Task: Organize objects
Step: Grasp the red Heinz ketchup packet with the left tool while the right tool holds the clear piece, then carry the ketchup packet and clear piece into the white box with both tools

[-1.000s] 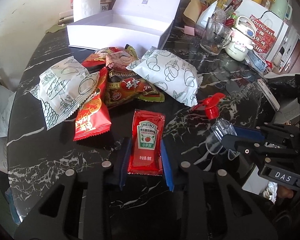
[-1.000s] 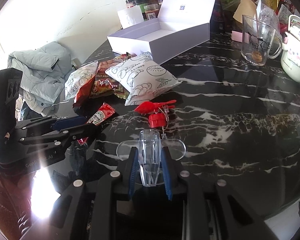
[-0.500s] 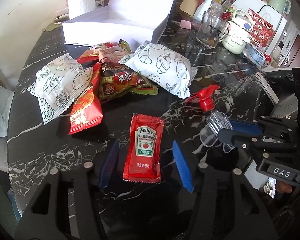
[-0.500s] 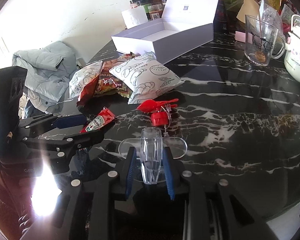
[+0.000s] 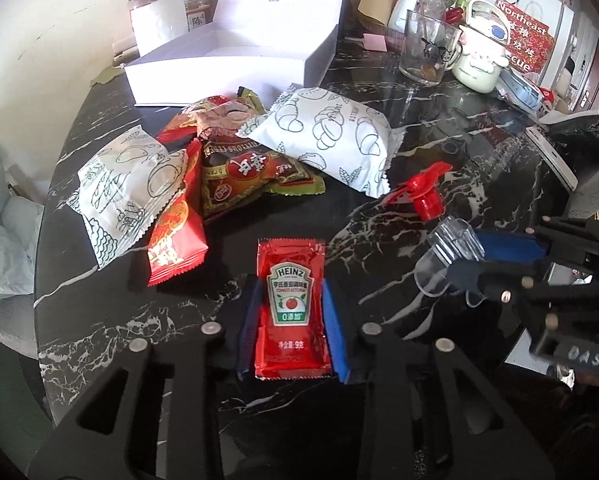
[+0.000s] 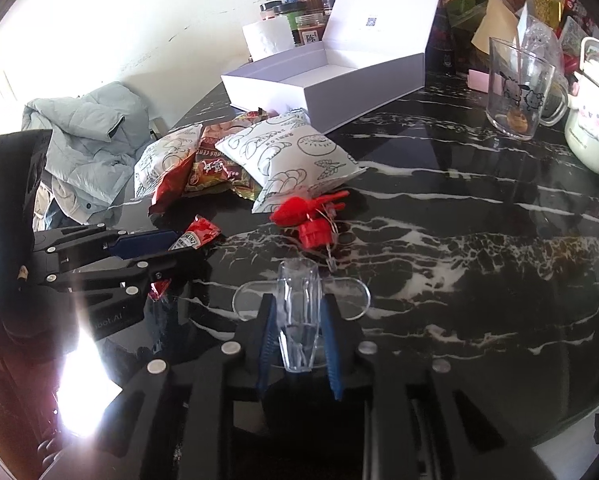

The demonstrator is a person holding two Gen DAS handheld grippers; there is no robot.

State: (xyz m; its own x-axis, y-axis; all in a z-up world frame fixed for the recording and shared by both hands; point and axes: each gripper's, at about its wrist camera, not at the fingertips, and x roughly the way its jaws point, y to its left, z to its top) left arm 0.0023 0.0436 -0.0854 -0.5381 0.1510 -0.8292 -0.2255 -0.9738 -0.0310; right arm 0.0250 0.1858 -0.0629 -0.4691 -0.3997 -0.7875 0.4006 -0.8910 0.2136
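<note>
Lying lengthwise between the left gripper's just-closed jaws, the red foil ketchup sachet pointed toward the snacks; right gripper clamped the clear plastic cap.

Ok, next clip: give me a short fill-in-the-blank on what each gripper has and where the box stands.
1. The left gripper is closed on a Heinz ____ packet.
2. The right gripper holds a ____ plastic cap.
3. The white box has its lid ____.

Missing words: ketchup; clear; open
</note>
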